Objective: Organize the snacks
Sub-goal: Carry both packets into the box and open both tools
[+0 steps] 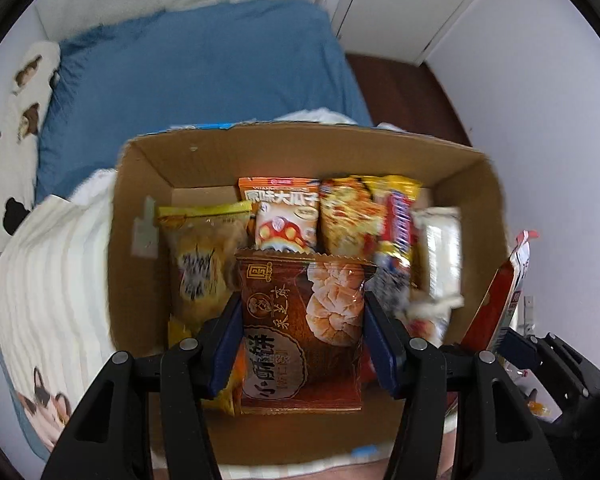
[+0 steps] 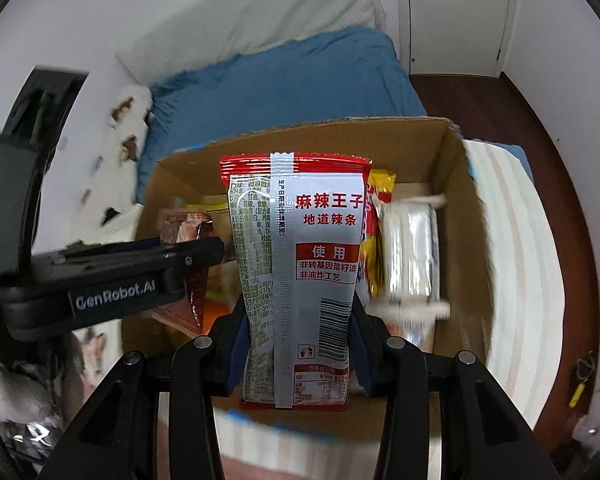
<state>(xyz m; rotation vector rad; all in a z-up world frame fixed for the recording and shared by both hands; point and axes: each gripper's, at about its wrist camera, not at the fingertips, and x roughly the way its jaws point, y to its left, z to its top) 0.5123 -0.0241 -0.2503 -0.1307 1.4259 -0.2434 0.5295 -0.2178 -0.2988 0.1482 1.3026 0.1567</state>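
In the left wrist view, the left gripper [image 1: 302, 344] is seen pointing steeply down over an open cardboard box [image 1: 204, 160], its blue pads pressed against both side edges of a brown pastry packet [image 1: 300, 320], which is pinched upright above the box. Below it, several snacks are packed in the box: a yellow bag [image 1: 204, 256] at the left, a sunflower seed packet [image 1: 284, 216] at the back, an orange-yellow packet [image 1: 348, 220] beside it, and a white wrapped pack [image 1: 440, 252] at the right wall. The box is set on a white striped blanket [image 1: 52, 280], with a blue bedcover [image 1: 204, 72] behind. In the right wrist view, the right gripper [image 2: 296, 354] is closed on the lower sides of a red and silver spicy strip packet [image 2: 296, 264], held upright over the same box [image 2: 456, 216]. The left gripper [image 2: 196, 256] is visible at the left with the brown packet [image 2: 192, 240] clamped in it. The white wrapped pack [image 2: 410, 256] is seen lying against the box's right wall.
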